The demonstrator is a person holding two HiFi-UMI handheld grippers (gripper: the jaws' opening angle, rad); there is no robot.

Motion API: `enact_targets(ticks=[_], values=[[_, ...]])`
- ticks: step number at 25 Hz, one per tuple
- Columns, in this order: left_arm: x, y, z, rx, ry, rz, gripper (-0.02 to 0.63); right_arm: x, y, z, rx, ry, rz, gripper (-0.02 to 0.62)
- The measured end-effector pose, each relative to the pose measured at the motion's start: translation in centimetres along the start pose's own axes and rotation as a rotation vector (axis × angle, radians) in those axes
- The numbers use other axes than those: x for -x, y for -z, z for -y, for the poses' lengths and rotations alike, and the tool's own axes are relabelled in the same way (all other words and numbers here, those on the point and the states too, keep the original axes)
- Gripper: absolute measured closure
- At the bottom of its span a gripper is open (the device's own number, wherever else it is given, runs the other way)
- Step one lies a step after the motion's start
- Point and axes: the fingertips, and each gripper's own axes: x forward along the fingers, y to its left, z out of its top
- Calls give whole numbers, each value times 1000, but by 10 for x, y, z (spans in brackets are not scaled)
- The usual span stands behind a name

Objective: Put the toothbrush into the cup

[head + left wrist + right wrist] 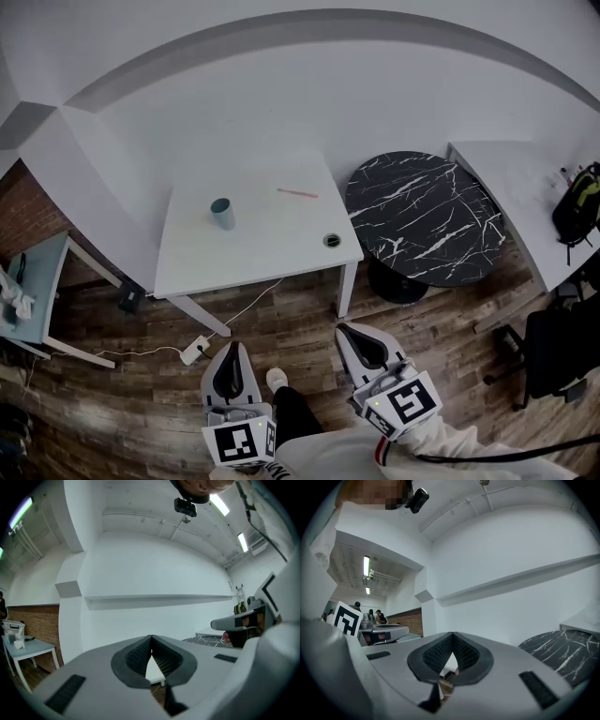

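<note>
A thin pink toothbrush [298, 193] lies on the white square table [253, 246], toward its far right. A small teal cup [222, 213] stands upright on the same table, left of the toothbrush. My left gripper [230, 358] and my right gripper [357, 339] hang over the wooden floor in front of the table, well short of it. Both are shut with nothing between the jaws: the tips of the left gripper [151, 638] meet, and those of the right gripper [453, 635] meet too.
A round cable hole [332, 240] sits at the table's near right corner. A black marble round table [422, 216] stands just to the right. A power strip [194, 350] and cable lie on the floor under the table. A light blue side table [37, 281] stands far left.
</note>
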Motion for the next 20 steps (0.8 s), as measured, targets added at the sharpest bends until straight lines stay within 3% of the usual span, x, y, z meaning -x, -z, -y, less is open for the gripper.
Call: enact_targets(ticks=[14,20], values=[[-171,16,-158,27,117,-32,597,-235,3,-9,12,91,-60,597],[-225,21,-204,37,174,-42,597,-306,5,-14,15,123,-74,597]])
